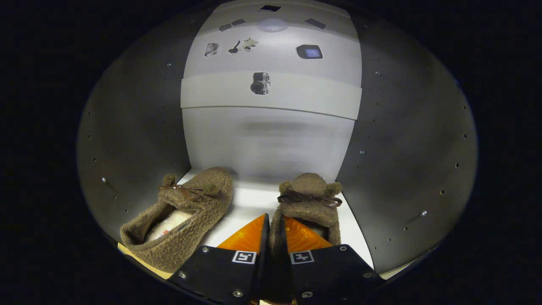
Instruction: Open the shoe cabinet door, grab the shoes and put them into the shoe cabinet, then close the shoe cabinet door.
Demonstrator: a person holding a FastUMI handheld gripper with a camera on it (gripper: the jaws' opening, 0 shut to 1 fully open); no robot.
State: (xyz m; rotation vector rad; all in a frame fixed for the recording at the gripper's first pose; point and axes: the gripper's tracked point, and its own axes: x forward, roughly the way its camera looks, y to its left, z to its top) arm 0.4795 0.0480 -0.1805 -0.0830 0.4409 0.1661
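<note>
**Second shoe held inside the cabinet**

My gripper (275,231) is nearly closed: the two fingers stand narrow, and between them I pinch the side wall of the right shoe (310,199), near its heel opening. One finger sits outside the shoe and the other goes into its mouth, so both press on the fuzzy collar. I think this edge grip is chosen because the slipper is soft and too wide to take across the body.

The shoe rests, or almost rests, on the pale shelf (254,199) of the shoe cabinet; I cannot tell if the sole fully touches. Its toe, with a small bow, points to the back panel (266,140).

Beside it, well to the left of my fingers, lies the left shoe (182,220), turned a little diagonal, with its heel close to the front edge of the shelf. The two shoes are apart, not touching.

The dark side walls (135,140) stand on both sides. In my judgement the next step is to release here, withdraw, and close the door.
</note>
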